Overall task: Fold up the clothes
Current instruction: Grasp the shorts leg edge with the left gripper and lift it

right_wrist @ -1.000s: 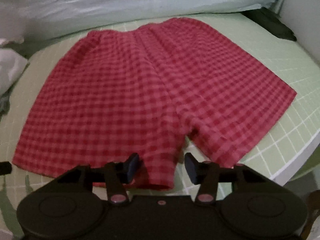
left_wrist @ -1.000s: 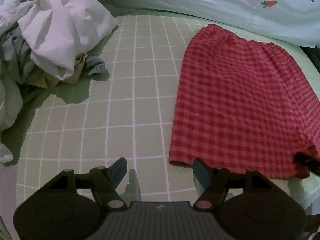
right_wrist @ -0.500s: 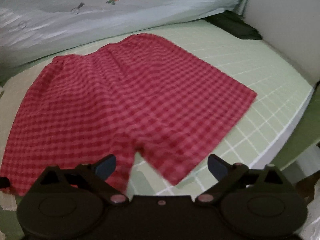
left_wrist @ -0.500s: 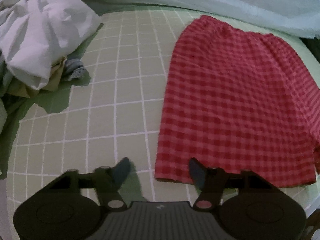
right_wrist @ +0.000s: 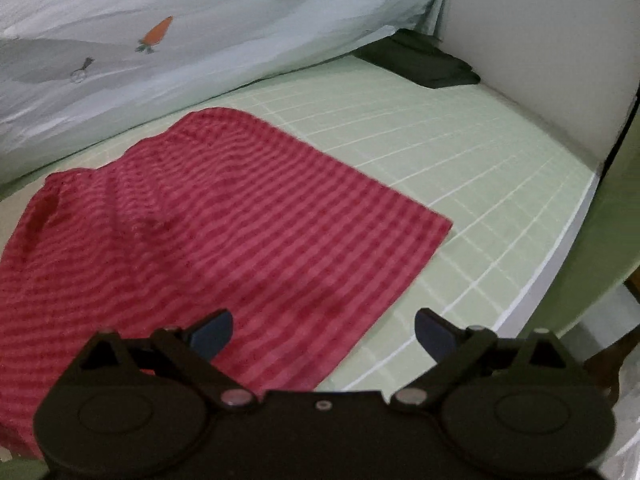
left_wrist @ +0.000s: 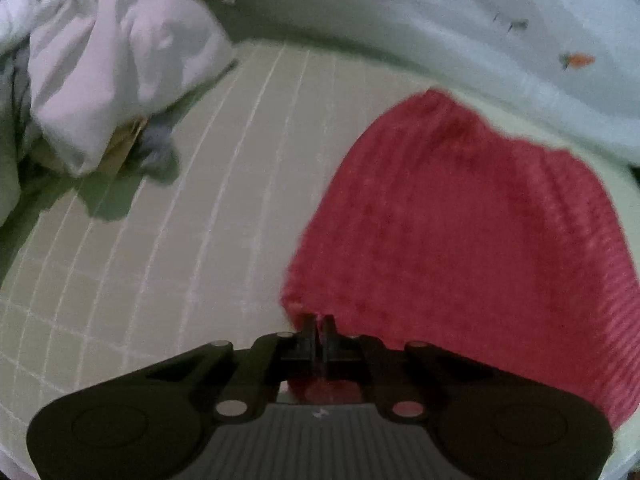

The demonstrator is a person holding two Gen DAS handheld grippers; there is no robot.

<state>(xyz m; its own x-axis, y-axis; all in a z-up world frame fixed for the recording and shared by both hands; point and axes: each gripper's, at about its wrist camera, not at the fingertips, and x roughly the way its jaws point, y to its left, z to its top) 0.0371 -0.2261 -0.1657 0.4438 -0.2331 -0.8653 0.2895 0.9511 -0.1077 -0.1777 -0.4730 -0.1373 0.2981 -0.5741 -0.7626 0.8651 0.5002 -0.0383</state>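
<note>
Red checked shorts (left_wrist: 472,232) lie spread on a green gridded bed sheet (left_wrist: 208,216), waistband toward the far pillow. My left gripper (left_wrist: 318,326) is shut on the near left hem corner of the shorts, with red cloth bunched between its fingers. In the right wrist view the shorts (right_wrist: 208,232) fill the left and middle. My right gripper (right_wrist: 324,330) stands wide open just above the near right leg hem, its left fingertip over the cloth and its right fingertip over bare sheet.
A heap of white and grey clothes (left_wrist: 100,80) lies at the far left. A pale pillow or duvet with carrot print (right_wrist: 160,36) runs along the back. A folded dark garment (right_wrist: 424,60) sits at the far right by a white headboard (right_wrist: 540,48). The mattress edge (right_wrist: 532,284) drops off at the right.
My left gripper moved right onto the shorts' left hem corner and shut on it. My right gripper swung right toward the right leg hem and opened wider.
</note>
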